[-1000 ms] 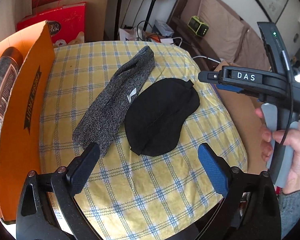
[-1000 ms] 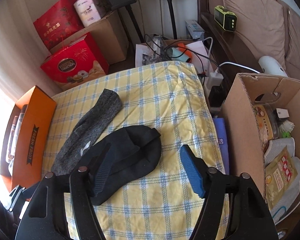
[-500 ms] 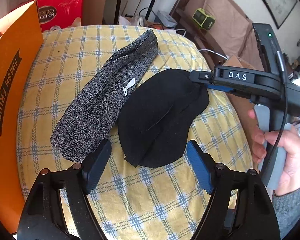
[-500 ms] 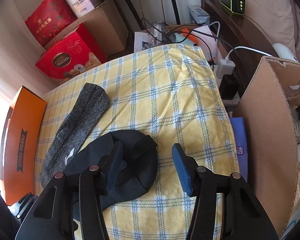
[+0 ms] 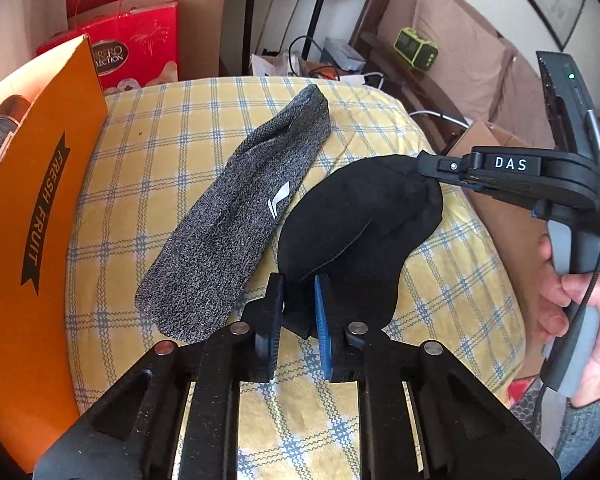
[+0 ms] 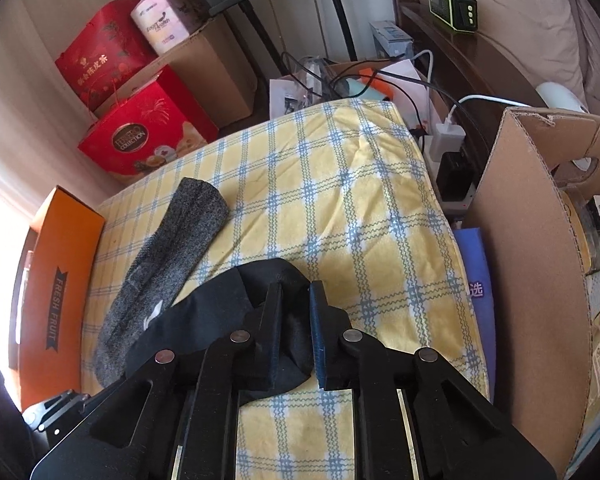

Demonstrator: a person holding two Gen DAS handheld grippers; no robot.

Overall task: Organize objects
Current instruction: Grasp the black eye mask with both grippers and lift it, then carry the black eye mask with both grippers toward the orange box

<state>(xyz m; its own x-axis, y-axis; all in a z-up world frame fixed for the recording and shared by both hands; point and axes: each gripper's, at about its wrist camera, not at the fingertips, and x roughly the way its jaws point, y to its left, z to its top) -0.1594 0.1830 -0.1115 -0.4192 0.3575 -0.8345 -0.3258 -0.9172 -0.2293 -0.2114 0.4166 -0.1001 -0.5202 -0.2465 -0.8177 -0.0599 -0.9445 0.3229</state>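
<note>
In the left wrist view, the left gripper (image 5: 300, 300) sits at 6 o'clock, its jaws closing on the near edge of the black cloth piece (image 5: 360, 232), fabric bunched between the pads. The cloth lies on the yellow checked cushion (image 5: 172, 152), touching the grey knit sock (image 5: 240, 216) that stretches toward 11 o'clock. At 3 o'clock the right gripper (image 5: 424, 168), gripped by a hand (image 5: 580, 304), nips the cloth's far end. An orange box (image 5: 40, 220) stands along 9 o'clock. In the right wrist view, the right gripper (image 6: 294, 312) at 6 o'clock is likewise closing, with the black cloth piece (image 6: 220, 312) gathered between its jaws; the grey knit sock (image 6: 168, 260) runs toward 10 o'clock. This looks like the grasping step: both ends pinched, ready for a fold or lift. The next move likely calls for raising both ends together, evenly, so the fabric neither slips nor drags the sock. Only the left view shows both grips at once; only the right view shows the open cardboard box (image 6: 540, 240) at 3 o'clock, a likely destination, and barely a corner of the left gripper at 8 o'clock.
</note>
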